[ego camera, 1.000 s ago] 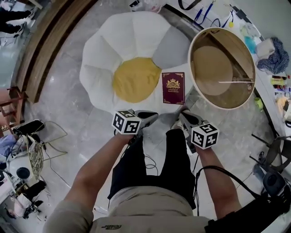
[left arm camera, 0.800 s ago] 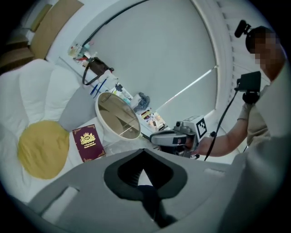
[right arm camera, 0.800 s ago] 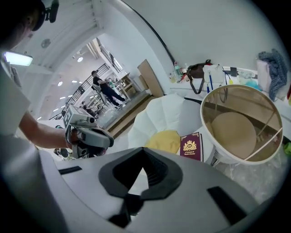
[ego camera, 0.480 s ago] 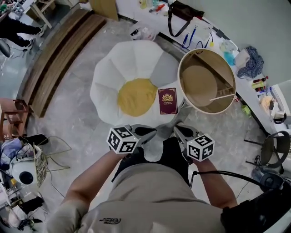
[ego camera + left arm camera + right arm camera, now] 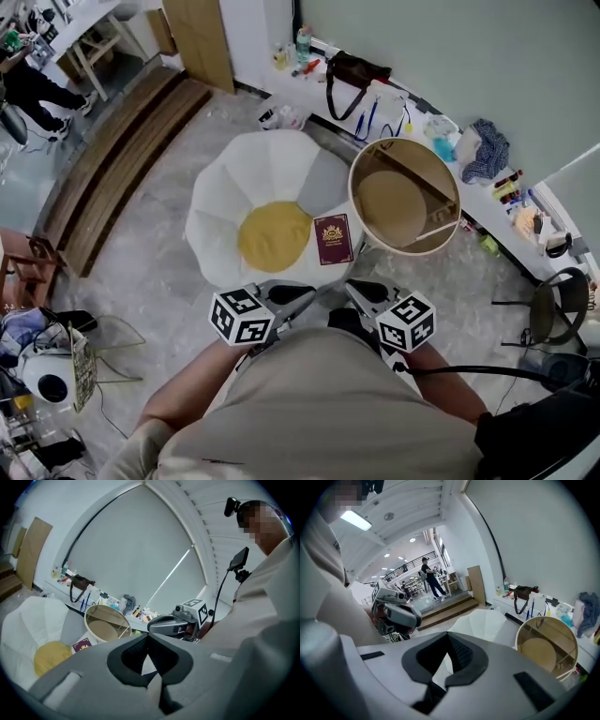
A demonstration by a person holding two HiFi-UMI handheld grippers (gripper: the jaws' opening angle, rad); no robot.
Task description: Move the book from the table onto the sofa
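Grey marbled floor (image 5: pixel 141 225) fills most of the head view, with wooden steps (image 5: pixel 112 159) running down the left side and a pale wall across the top. A long white counter (image 5: pixel 483 197) crowded with small items runs along that wall from top centre to the right edge, and a dark handbag (image 5: pixel 352 70) sits on it near the top.

At the centre of the frame is the sofa (image 5: pixel 239 187), a white flower-shaped seat with a round yellow cushion (image 5: pixel 274 236) in its middle. Just right of it stands a round table (image 5: pixel 389 202) with a light rim and a wooden shelf inside.

The person's beige shirt (image 5: pixel 309 412) takes up the bottom of the frame, with both forearms reaching up towards the sofa.

The left gripper (image 5: pixel 307 292) and the right gripper (image 5: pixel 352 286) are held side by side at lower centre, tips angled towards each other and well short of the sofa seat. In each gripper view the two jaws meet at their tips with nothing between them.

The book (image 5: pixel 334 239), maroon with a gold emblem, lies flat on the sofa's white padding, just right of the yellow cushion and near the table's rim, apart from both grippers.
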